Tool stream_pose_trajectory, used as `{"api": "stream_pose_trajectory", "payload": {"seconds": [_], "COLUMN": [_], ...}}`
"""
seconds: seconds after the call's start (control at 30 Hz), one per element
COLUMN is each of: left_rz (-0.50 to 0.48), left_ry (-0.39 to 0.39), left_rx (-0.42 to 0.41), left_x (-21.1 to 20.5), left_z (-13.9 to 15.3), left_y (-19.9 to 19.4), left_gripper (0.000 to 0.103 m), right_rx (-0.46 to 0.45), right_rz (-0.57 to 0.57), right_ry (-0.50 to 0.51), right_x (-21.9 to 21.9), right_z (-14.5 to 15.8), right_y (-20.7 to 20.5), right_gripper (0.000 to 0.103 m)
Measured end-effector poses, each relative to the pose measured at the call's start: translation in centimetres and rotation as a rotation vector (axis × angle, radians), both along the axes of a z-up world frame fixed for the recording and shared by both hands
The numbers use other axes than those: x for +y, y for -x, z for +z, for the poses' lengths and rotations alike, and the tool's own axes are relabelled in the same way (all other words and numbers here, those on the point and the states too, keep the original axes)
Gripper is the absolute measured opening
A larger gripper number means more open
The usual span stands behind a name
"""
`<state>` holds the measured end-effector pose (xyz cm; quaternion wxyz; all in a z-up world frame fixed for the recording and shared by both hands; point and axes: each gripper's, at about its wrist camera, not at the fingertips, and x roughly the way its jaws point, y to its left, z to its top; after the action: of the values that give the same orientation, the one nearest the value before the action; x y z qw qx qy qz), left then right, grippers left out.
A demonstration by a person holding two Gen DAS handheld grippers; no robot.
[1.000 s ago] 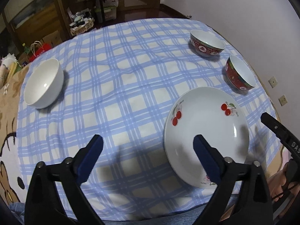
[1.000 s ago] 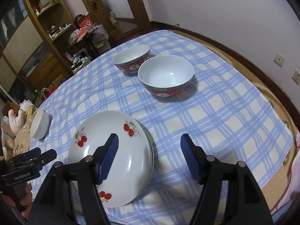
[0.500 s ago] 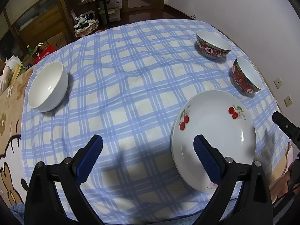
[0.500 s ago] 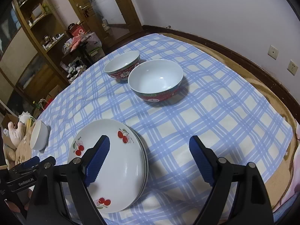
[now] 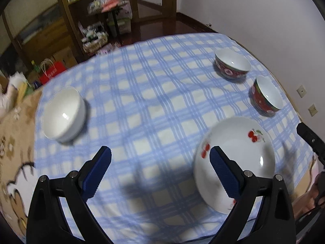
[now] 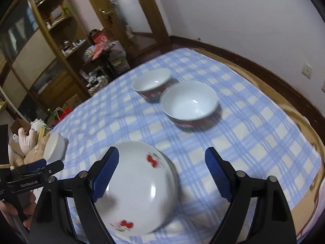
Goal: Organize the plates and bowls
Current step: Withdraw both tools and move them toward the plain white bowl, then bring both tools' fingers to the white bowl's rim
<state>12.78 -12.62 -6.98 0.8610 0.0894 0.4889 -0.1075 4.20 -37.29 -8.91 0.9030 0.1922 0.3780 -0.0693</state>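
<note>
A stack of white cherry-print plates point(image 5: 239, 158) point(image 6: 140, 189) lies near the front of the blue checked tablecloth. Two red-and-white bowls point(image 5: 232, 67) point(image 5: 267, 95) stand at the far right, seen in the right wrist view as a near bowl point(image 6: 190, 103) and a far bowl point(image 6: 152, 82). A plain white bowl point(image 5: 63, 114) point(image 6: 54, 147) stands at the left edge. My left gripper point(image 5: 160, 169) is open above the cloth, left of the plates. My right gripper point(image 6: 160, 172) is open above the plates' right rim, holding nothing.
The tablecloth point(image 5: 154, 93) covers a table whose brown rim point(image 6: 304, 126) shows at the right. A patterned blanket point(image 5: 12, 142) lies at the left. Wooden cabinets point(image 6: 40, 40) and clutter stand beyond the table's far edge. A white wall point(image 6: 243, 10) runs along the right.
Both grippers have risen and drawn back from the table, so more of the room shows. The right gripper's jaws opened wider. Plates and bowls have not moved.
</note>
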Motion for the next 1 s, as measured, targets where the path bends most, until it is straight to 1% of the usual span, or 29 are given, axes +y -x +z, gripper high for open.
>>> {"api": "stream_pose_trajectory", "payload": {"seconds": [0.07, 0.23, 0.3, 0.37, 0.53, 0.73, 0.93, 1.0], "left_rz": [0.006, 0.046, 0.071, 0.097, 0.141, 0.196, 0.281, 0.305], "left_ry": [-0.013, -0.008, -0.003, -0.017, -0.032, -0.022, 0.026, 0.025], "left_rx": [-0.004, 0.006, 0.019, 0.038, 0.023, 0.009, 0.004, 0.001], "left_x": [0.6, 3.2, 4.7, 6.1, 10.2, 15.3, 19.5, 20.7], "left_z": [0.6, 1.9, 2.4, 2.6, 3.5, 2.9, 1.6, 1.3], "left_y": [-0.6, -2.2, -3.0, -3.7, -4.9, -6.9, -9.1, -9.8], "left_gripper": [0.096, 0.096, 0.096, 0.096, 0.096, 0.096, 0.096, 0.096], "right_rx": [-0.01, -0.036, -0.042, -0.045, -0.066, -0.068, -0.048, -0.035], "right_rz": [0.03, 0.106, 0.131, 0.163, 0.234, 0.318, 0.384, 0.401], "right_ry": [0.019, 0.024, 0.024, 0.014, 0.025, 0.002, -0.006, -0.023], "right_x": [1.1, 4.6, 5.8, 7.5, 11.5, 16.4, 20.9, 22.1], "right_z": [0.7, 2.2, 2.5, 3.0, 3.8, 3.6, 2.2, 1.5], "right_y": [-1.1, -4.0, -4.9, -6.3, -9.1, -12.5, -15.8, -16.8], "right_gripper": [0.091, 0.091, 0.091, 0.091, 0.091, 0.091, 0.091, 0.091]}}
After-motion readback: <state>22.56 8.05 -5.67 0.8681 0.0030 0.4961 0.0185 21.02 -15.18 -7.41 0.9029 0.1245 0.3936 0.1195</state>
